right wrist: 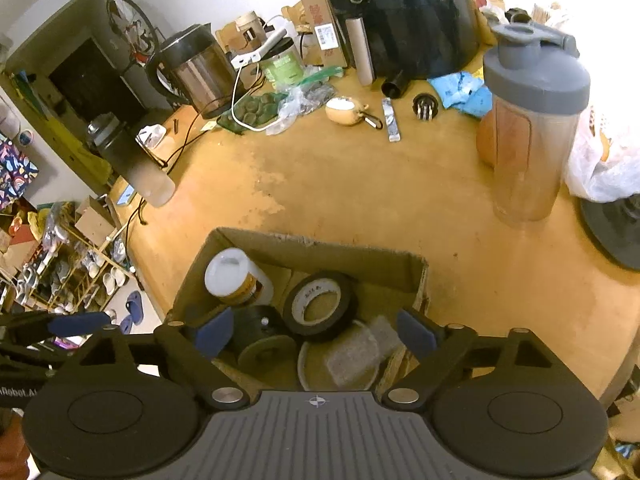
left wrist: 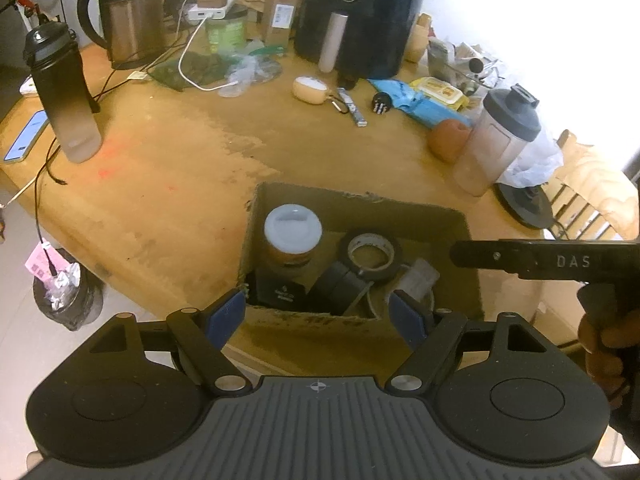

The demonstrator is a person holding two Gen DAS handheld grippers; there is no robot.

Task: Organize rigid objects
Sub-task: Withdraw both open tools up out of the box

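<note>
Near the front edge of the table [left wrist: 168,184] sits an open cardboard box [left wrist: 360,208], brown and rough-cut along its rim, already holding several rigid things. At its back left corner stands a jar [left wrist: 293,236] with a pale white lid and an orange-brown label whose print is too small to read. Beside it a roll of black tape [left wrist: 371,254] leans on edge, its pale inner core showing faint marks that cannot be made out. Below these lie dark black pieces, one a round disc [right wrist: 266,350], and at the right a clear, cloudy plastic lid [right wrist: 352,354] resting on a pale round dish [right wrist: 306,364].

Both tools hang just above the near side of the box. The left hand-held gripper [left wrist: 320,316] has its blue pads spread wide with nothing between them. The right hand-held gripper [right wrist: 314,334] also stands wide apart and empty, over the dish and the disc; seen from the left camera, its black arm bears the letters "DAS".

Farther out on the table are a shaker bottle [right wrist: 532,120] with a grey lid, a dark gradient water bottle [left wrist: 60,92], a steel kettle [left wrist: 128,12] and a black air fryer [left wrist: 360,12].
</note>
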